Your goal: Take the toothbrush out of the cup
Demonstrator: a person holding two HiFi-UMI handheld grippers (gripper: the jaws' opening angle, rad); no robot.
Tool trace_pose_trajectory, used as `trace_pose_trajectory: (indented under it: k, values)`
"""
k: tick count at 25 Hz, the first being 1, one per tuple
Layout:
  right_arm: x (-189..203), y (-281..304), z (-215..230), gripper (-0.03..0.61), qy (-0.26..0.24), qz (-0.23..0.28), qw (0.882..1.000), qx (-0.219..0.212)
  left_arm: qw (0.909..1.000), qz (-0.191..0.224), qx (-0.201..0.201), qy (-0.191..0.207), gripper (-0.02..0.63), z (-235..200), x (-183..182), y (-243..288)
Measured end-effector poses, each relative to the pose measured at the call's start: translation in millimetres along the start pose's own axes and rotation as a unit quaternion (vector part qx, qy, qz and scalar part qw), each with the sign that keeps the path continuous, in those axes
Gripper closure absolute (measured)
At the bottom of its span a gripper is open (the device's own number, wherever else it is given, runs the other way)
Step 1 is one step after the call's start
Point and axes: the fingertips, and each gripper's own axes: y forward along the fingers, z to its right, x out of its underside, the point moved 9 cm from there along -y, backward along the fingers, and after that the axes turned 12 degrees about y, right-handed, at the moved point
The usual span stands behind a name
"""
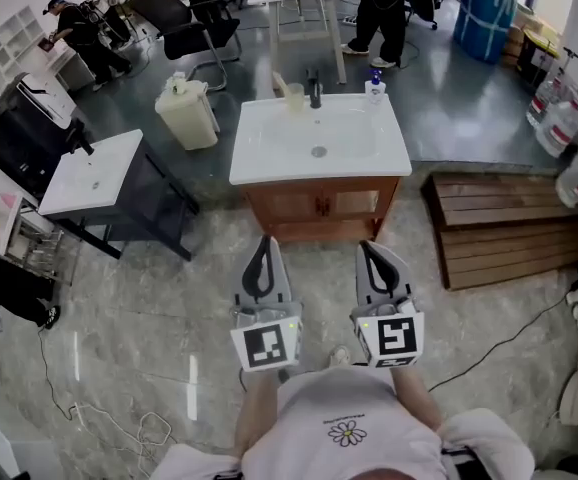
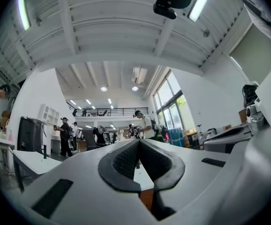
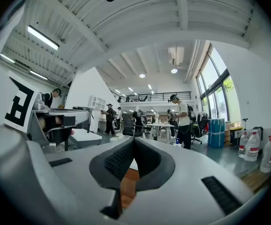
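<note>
The toothbrush stands in the cup on the back rim of the sink, just left of the tap. Well in front of the sink, the left gripper and right gripper hover side by side, both pressed together, pinching nothing.

Comes to two grippers up close, the left gripper and the right gripper. Ahead, counts one white washbasin on one wooden cabinet, carrying one faucet, one cup, one toothbrush and one small bottle. Around that, adds up to one white canister, one white side table, one slatted wooden platform, one blue drum and at least three large water bottles.
</note>
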Motion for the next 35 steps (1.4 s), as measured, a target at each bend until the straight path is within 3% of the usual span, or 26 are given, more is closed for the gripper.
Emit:
trace_pose_trajectory:
  k: [4, 9, 16, 21, 35]
  values:
    - [-7.0, 0.7, 5.4, 0.566, 0.037, 0.012, 0.999, -0.011, 1.0, -0.003, 0.003, 0.0, 0.597, 1.4, 1.3, 7.7]
    - [4.2, 3.1, 13.7, 0.567, 0.027, -0.003, 0.999, -0.018, 0.9999, -0.012, 0.004, -0.008, 0.597, 11.0, 9.5, 14.3]
    - [8.8, 3.1, 26.2, 0.566, 0.035, -0.005, 0.999, -0.029, 0.9996, -0.019, 0.001, 0.02, 0.597, 22.9, 9.2, 27.9]
    - [13.1, 8.2, 46.4, 0.566, 0.041, -0.007, 0.999, -0.019, 0.9996, -0.011, 0.019, 0.018, 0.597, 38.5, 11.3, 48.6]
    - [10.9, 97.0, 97.1, 0.566, 0.066, -0.001, 0.998, 0.0, 0.9989, 0.008, 0.044, 0.011, 0.597, 34.1, 31.7, 158.3]
